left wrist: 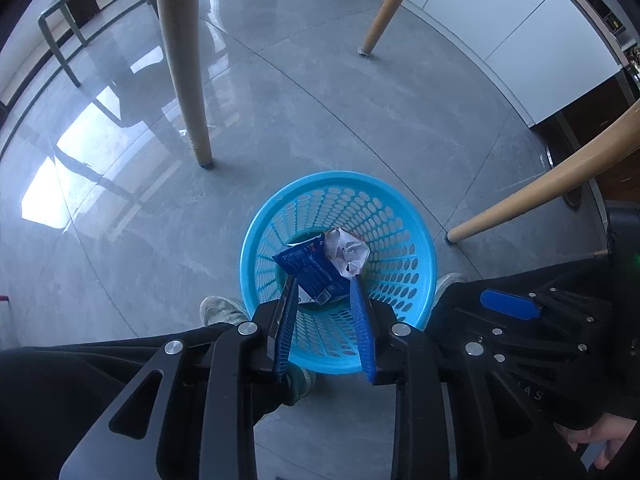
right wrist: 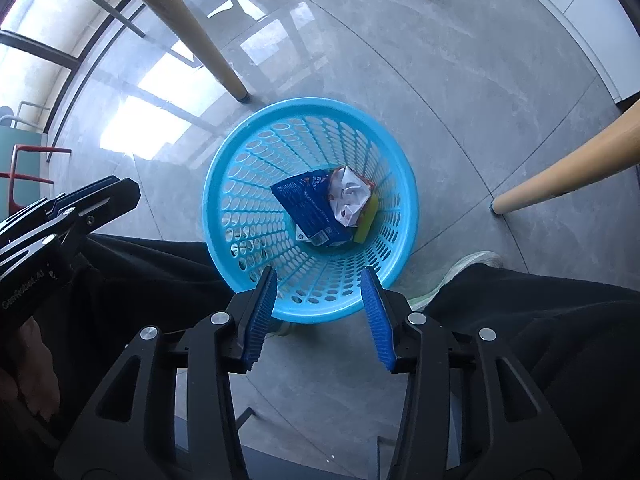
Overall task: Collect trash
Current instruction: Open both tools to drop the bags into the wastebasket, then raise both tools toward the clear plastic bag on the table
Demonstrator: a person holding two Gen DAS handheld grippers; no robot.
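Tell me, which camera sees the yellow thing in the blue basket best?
The right wrist view: the yellow thing shows beside the crumpled paper in the basket. In the left wrist view, the paper and the blue packet hide it.

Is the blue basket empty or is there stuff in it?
Not empty. The blue basket holds a blue packet, crumpled paper and something yellow.

Both wrist views aimed steeply down from above at a grey polished tile floor (left wrist: 360, 120), each along its own pair of blue-padded black fingers. Left view hung close over the near rim of a round light-blue perforated plastic basket (left wrist: 400, 216); right view set a little further back, whole basket (right wrist: 240, 160) in sight. Shared: basket, floor, pale wooden furniture legs (left wrist: 180, 60) beyond, black-trousered legs (right wrist: 540, 312) at near edge.
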